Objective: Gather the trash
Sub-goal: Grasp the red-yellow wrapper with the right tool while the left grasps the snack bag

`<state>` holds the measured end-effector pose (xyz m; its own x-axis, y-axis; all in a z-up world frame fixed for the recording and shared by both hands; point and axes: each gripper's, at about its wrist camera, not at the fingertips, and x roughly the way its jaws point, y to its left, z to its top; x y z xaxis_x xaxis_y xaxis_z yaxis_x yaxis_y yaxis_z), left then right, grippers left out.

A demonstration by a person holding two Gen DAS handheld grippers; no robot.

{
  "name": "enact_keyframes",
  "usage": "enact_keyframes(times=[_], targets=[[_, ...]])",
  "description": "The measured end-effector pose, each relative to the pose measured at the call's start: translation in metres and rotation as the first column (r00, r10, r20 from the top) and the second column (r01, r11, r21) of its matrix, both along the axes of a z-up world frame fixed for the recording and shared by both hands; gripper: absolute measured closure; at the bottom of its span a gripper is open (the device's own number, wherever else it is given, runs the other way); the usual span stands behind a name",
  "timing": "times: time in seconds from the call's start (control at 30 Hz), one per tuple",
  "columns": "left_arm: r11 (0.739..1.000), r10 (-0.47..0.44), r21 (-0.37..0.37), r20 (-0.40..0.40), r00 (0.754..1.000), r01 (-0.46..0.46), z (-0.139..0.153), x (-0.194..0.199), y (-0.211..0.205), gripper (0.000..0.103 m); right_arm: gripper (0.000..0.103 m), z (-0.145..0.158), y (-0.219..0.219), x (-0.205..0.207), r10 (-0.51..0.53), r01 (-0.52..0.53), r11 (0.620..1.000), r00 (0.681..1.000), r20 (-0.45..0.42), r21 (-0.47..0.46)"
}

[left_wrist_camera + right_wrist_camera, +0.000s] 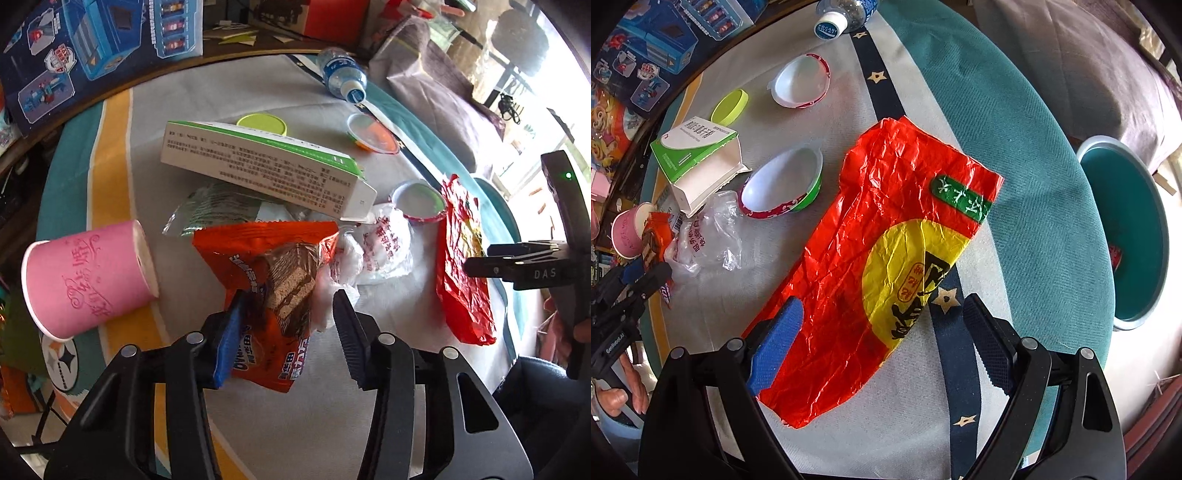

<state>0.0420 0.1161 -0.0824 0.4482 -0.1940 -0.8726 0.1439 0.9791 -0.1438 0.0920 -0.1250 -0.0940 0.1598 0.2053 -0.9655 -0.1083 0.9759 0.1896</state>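
Observation:
An orange snack wrapper (266, 280) lies on the round table, with a crumpled white plastic bag (384, 247) at its right edge. My left gripper (288, 328) stands open astride the wrapper's near end: the blue pad rests at its left edge and the black pad is beside the white bag. A big red and yellow wrapper (871, 258) lies flat under my right gripper (882, 343), which is open, its fingers either side of the wrapper's near end. The right wrist view shows the left gripper (646, 277) at the far left.
A pink paper cup (88, 277) lies on its side at the left. A green and white carton (266, 170), two empty jelly cups (783, 184) (801, 81), a yellow-green lid (729, 107) and a water bottle (343, 74) are further back. A teal bin (1160, 229) stands beyond the table's right edge.

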Motion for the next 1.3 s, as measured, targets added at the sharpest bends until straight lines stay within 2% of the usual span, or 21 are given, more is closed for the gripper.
enact_keyframes(times=[0.07,0.2,0.27,0.33,0.4,0.43,0.5,0.53,0.57,0.63,0.77,0.9,1.07,1.3], targets=[[0.999,-0.007,-0.041,-0.016,1.000,0.007,-0.002,-0.004,-0.002,0.054,0.018,-0.002,0.011,0.004,0.008,-0.008,1.000,1.000,0.003,-0.008],[1.000,0.011,-0.016,-0.023,1.000,-0.011,-0.007,-0.008,-0.001,0.053,0.018,-0.004,0.030,0.004,0.046,-0.043,0.998,0.997,0.057,-0.043],[0.999,0.039,-0.019,-0.035,0.999,-0.040,-0.011,-0.006,0.005,0.049,0.023,-0.005,0.040,0.002,0.083,-0.075,0.994,0.993,0.088,-0.084],[0.998,0.059,-0.025,-0.044,0.997,-0.060,-0.014,-0.005,0.010,0.048,0.039,-0.003,0.049,-0.003,0.118,-0.103,0.987,0.985,0.129,-0.120],[0.998,0.055,-0.041,-0.050,0.997,-0.057,-0.015,-0.005,0.010,0.048,0.059,0.000,0.053,-0.007,0.144,-0.130,0.986,0.979,0.144,-0.103],[0.998,0.050,-0.041,-0.046,0.998,-0.052,-0.015,-0.006,0.008,0.048,0.060,0.001,0.055,-0.007,0.153,-0.139,0.985,0.977,0.148,-0.098],[0.999,0.037,-0.038,-0.040,0.999,-0.039,-0.013,-0.008,0.002,0.056,0.065,0.002,0.055,-0.007,0.160,-0.148,0.985,0.976,0.151,-0.083],[0.999,0.037,-0.037,-0.035,0.999,-0.039,-0.011,-0.010,0.001,0.062,0.078,0.003,0.054,-0.008,0.157,-0.148,0.987,0.976,0.152,-0.067],[0.998,0.042,-0.035,-0.031,0.999,-0.043,-0.009,-0.011,0.000,0.064,0.099,0.004,0.052,-0.008,0.152,-0.147,0.988,0.978,0.145,-0.046],[0.998,0.056,-0.039,-0.021,0.998,-0.057,-0.003,-0.014,0.000,0.066,0.100,0.008,0.042,-0.008,0.123,-0.125,0.992,0.983,0.133,0.008],[0.997,0.067,-0.033,0.008,0.998,-0.067,0.014,-0.023,-0.001,0.071,0.100,0.021,0.017,-0.014,0.081,-0.088,0.995,0.984,0.161,0.041],[0.997,0.063,-0.035,0.036,0.997,-0.061,0.033,-0.029,-0.009,0.071,0.100,0.034,-0.001,-0.019,0.035,-0.051,0.996,0.982,0.188,0.079],[0.998,0.013,-0.058,0.068,0.998,-0.009,0.054,-0.024,-0.033,0.071,0.100,0.051,-0.028,-0.021,-0.019,-0.005,0.995,0.972,0.235,0.102],[0.993,-0.082,-0.078,0.080,0.993,0.088,0.062,0.000,-0.089,0.071,0.100,0.072,-0.078,-0.022,-0.103,0.066,0.988,0.952,0.287,0.137]])
